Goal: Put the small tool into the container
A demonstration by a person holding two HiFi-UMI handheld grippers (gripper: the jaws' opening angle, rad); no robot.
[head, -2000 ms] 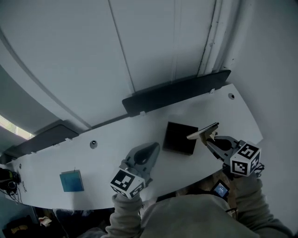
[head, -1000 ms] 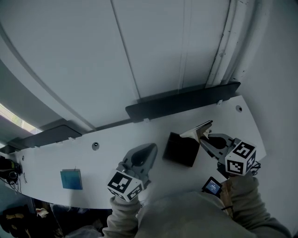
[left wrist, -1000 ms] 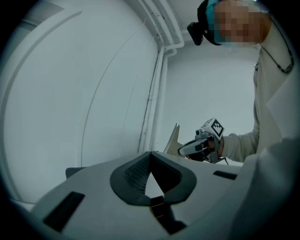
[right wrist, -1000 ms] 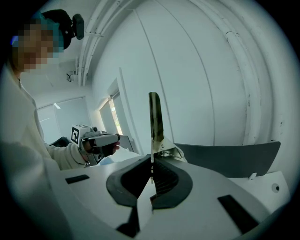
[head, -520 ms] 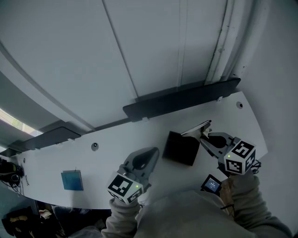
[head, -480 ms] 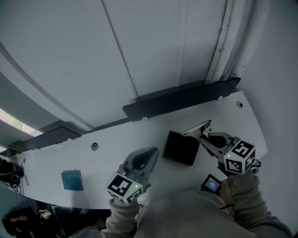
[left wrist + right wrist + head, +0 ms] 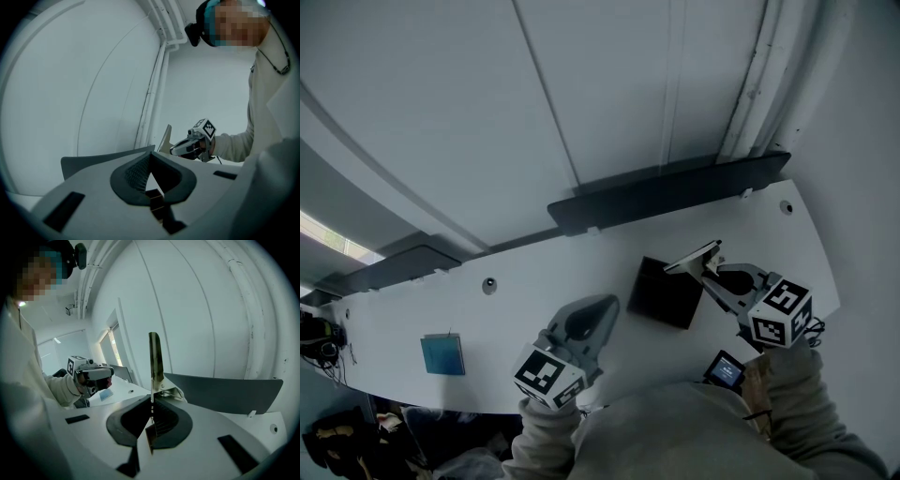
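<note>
Right gripper (image 7: 707, 268) jaws clamping shut on small tool (image 7: 692, 258), carrying it leftward since a moment ago; tool now hanging over right edge of black container (image 7: 664, 293) on bench (image 7: 525, 286). Release getting close, likely needing slight nudge inward. Left gripper (image 7: 596, 309) jaws sitting closed, gripping nothing

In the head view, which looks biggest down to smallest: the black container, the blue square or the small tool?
Black container; blue square; small tool, a thin sliver. The tool is lifted nearer the camera, so its rank is unsure.
</note>
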